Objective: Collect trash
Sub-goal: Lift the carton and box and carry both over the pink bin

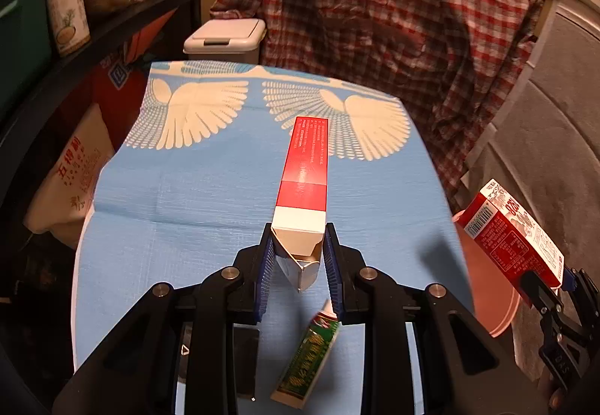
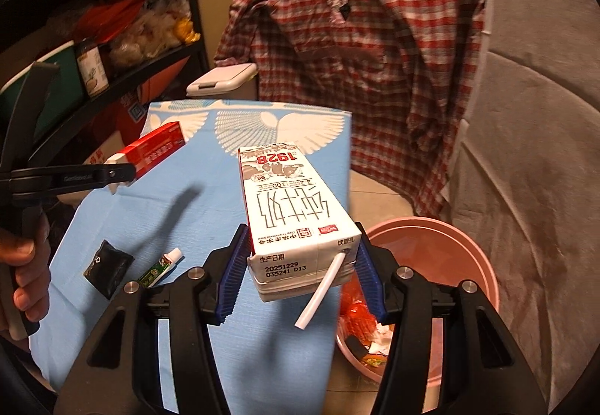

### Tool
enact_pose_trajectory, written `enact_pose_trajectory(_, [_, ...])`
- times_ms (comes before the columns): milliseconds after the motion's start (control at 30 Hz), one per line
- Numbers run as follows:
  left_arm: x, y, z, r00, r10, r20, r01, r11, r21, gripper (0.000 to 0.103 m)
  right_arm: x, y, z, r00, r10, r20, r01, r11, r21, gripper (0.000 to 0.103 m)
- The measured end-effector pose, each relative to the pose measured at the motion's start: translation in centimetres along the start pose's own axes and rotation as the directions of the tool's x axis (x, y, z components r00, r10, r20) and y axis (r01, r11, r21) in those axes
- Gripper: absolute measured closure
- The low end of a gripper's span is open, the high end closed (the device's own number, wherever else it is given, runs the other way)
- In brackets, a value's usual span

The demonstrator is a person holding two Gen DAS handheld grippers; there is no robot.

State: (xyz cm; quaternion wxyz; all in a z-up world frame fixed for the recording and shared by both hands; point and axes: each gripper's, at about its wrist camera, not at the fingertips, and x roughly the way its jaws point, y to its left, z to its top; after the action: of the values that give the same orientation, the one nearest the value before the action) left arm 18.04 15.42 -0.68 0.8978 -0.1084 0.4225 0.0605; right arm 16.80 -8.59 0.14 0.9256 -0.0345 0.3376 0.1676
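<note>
My left gripper (image 1: 298, 253) is shut on a long red and white carton (image 1: 304, 175), held above the blue cloth of the table (image 1: 180, 190); the same carton (image 2: 150, 152) shows at the left of the right wrist view. My right gripper (image 2: 302, 257) is shut on a white milk carton (image 2: 296, 212) with a white straw (image 2: 322, 287), just left of the pink bin (image 2: 468, 265). From the left wrist view that milk carton (image 1: 513, 235) hangs over the bin's rim (image 1: 487, 287). A small green tube (image 1: 307, 362) (image 2: 159, 267) and a black packet (image 2: 107, 267) lie on the cloth.
The pink bin holds red and white scraps (image 2: 360, 317). A white lidded bin (image 1: 225, 40) stands behind the table. A plaid shirt (image 1: 393, 21) hangs over a grey chair (image 2: 525, 152). Dark shelves (image 1: 56, 40) with jars and bags stand at the left.
</note>
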Motion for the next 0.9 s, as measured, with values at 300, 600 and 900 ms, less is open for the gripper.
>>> enact_pose_trajectory(300, [-2.8,-2.1,-0.9,0.998,-0.038,0.045,0.037,0.999,0.015,0.078,-2.4,-2.0,-0.2,0.998,-0.051,0.042,0.05,0.998,0.045,0.049])
enact_pose_trajectory(600, [-3.6,-5.6,-2.0,0.994,-0.088,0.059,0.084,0.994,0.074,0.078,-3.5,-4.2,-0.1,0.993,-0.095,0.063,0.089,0.992,0.093,0.049])
enact_pose_trajectory(900, [-3.1,-8.6,-2.2,0.989,-0.142,0.042,0.137,0.985,0.105,0.078,-3.7,-7.4,-0.4,0.986,-0.158,0.05,0.148,0.976,0.159,0.049])
